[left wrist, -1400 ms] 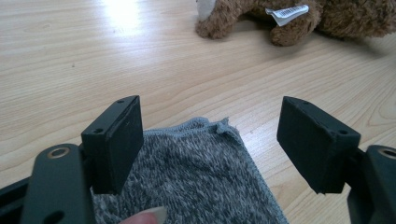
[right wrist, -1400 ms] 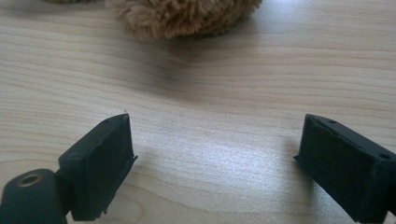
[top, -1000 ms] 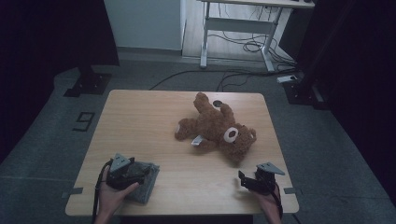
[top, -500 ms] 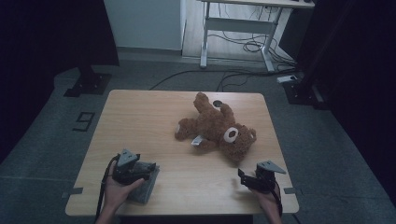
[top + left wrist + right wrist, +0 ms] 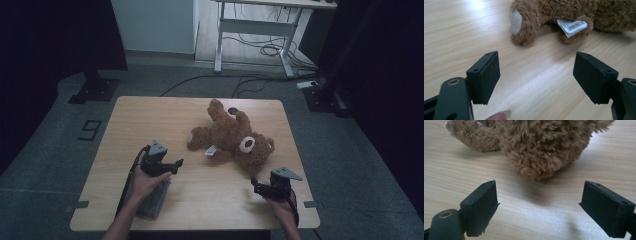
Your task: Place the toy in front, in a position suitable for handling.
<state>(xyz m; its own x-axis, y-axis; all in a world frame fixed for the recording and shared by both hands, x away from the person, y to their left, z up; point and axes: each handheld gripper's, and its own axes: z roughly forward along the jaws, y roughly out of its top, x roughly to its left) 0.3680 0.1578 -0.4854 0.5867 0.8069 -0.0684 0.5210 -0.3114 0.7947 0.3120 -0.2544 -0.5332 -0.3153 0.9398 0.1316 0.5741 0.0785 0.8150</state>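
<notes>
The brown teddy bear (image 5: 232, 139) lies sprawled on its back right of centre on the wooden table (image 5: 150, 115), white tag (image 5: 572, 27) poking out by one leg. The left gripper (image 5: 172, 165) has lifted off its grey stand (image 5: 150, 202) since a second ago and swung in toward the bear's near paw (image 5: 520, 22), jaws spread wide, nothing between them. The right gripper (image 5: 256, 184) sits put just short of the bear's head, jaws gaping too, empty. Looks like a two-sided approach is shaping up; no contact with the plush yet.
</notes>
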